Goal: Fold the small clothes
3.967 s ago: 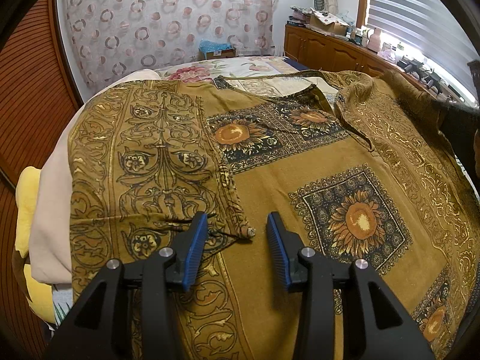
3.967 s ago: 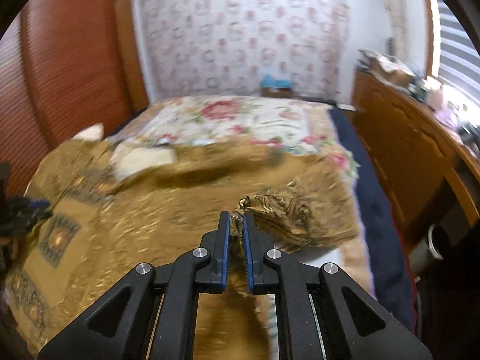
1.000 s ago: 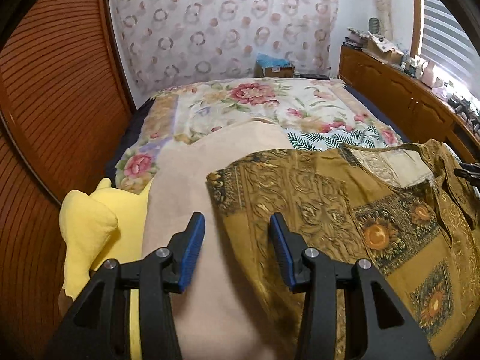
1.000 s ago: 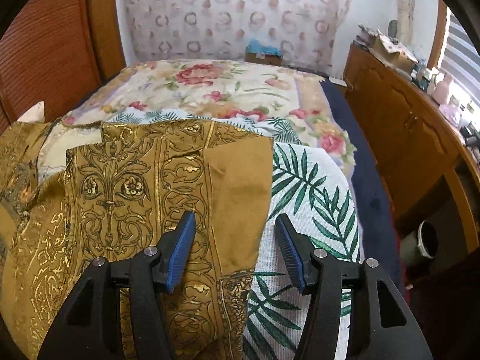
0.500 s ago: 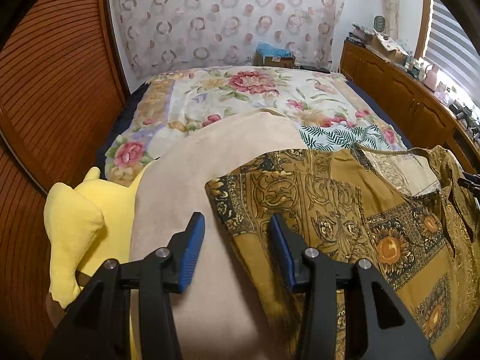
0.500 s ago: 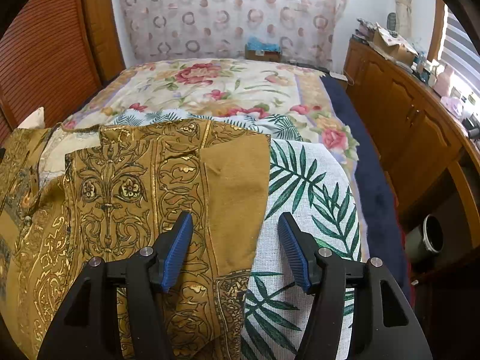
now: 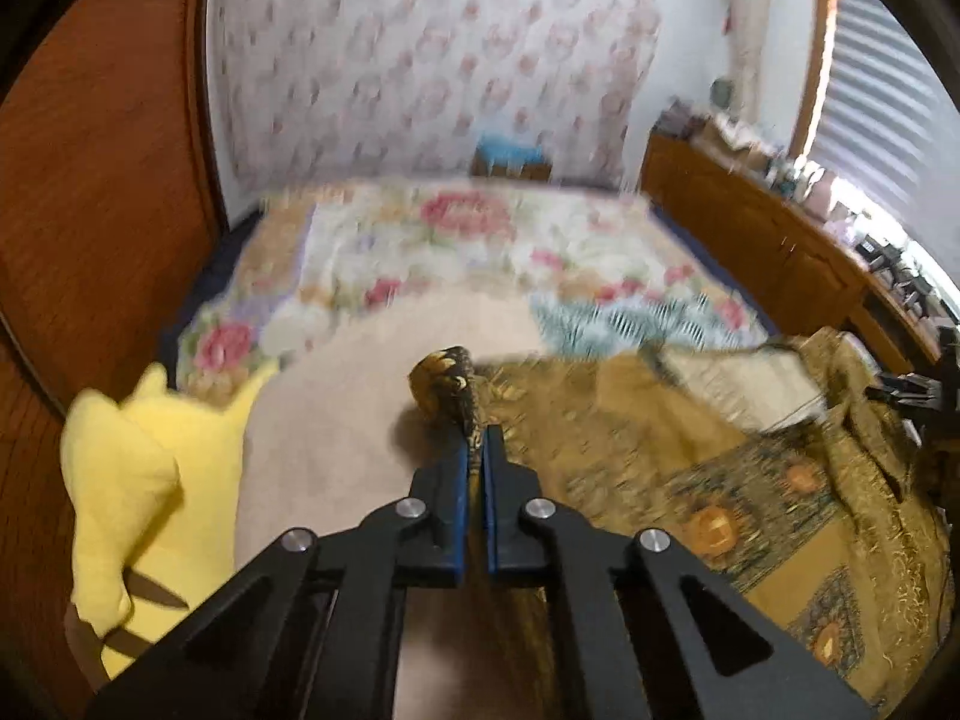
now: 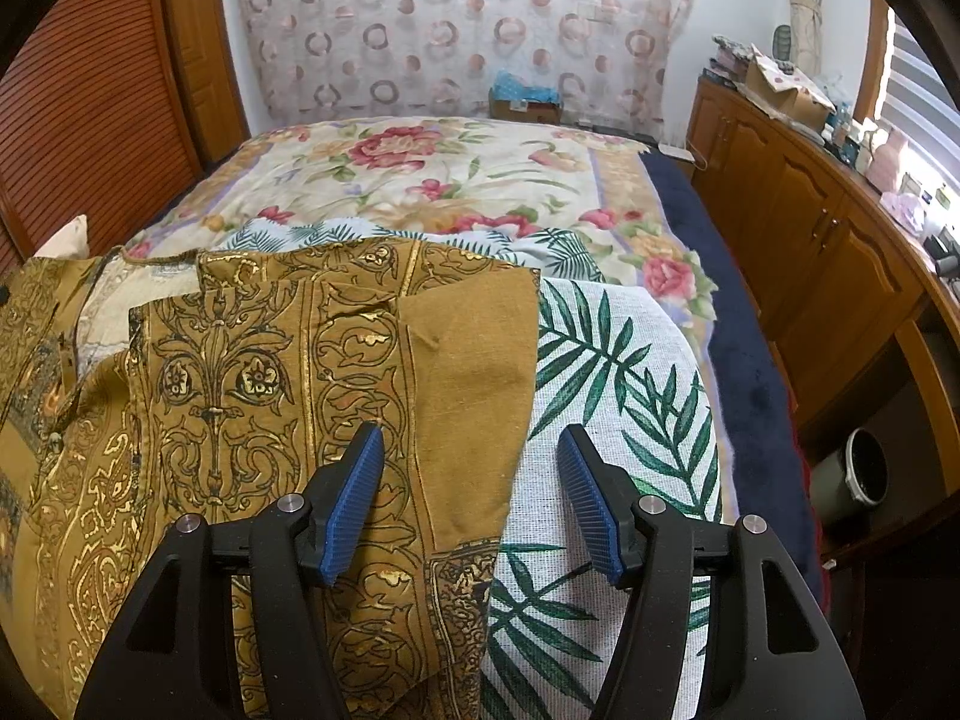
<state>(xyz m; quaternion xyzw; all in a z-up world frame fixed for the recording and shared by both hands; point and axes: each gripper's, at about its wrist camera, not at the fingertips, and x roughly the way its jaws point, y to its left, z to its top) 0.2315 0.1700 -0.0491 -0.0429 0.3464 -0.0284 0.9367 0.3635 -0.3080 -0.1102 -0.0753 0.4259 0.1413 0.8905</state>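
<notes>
Two tongs work our bed (image 8: 456, 180): our left gripper (image 7: 474, 450) has just closed and pinches a bunched edge of the mustard shirt (image 7: 720, 480); our right gripper (image 8: 468, 480) hangs wide apart over the sleeve (image 8: 360, 360), holding nothing.

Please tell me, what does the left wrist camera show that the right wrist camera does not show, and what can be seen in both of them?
Only the left wrist view shows the left tongs, shut on a bunched edge of the golden shirt, plus a yellow plush toy and a beige cloth. Only the right wrist view shows the right tongs, open over the shirt's edge, and a grey bin on the floor. Both show the shirt, the palm-leaf cloth, the floral bedspread and the wooden cabinets.
</notes>
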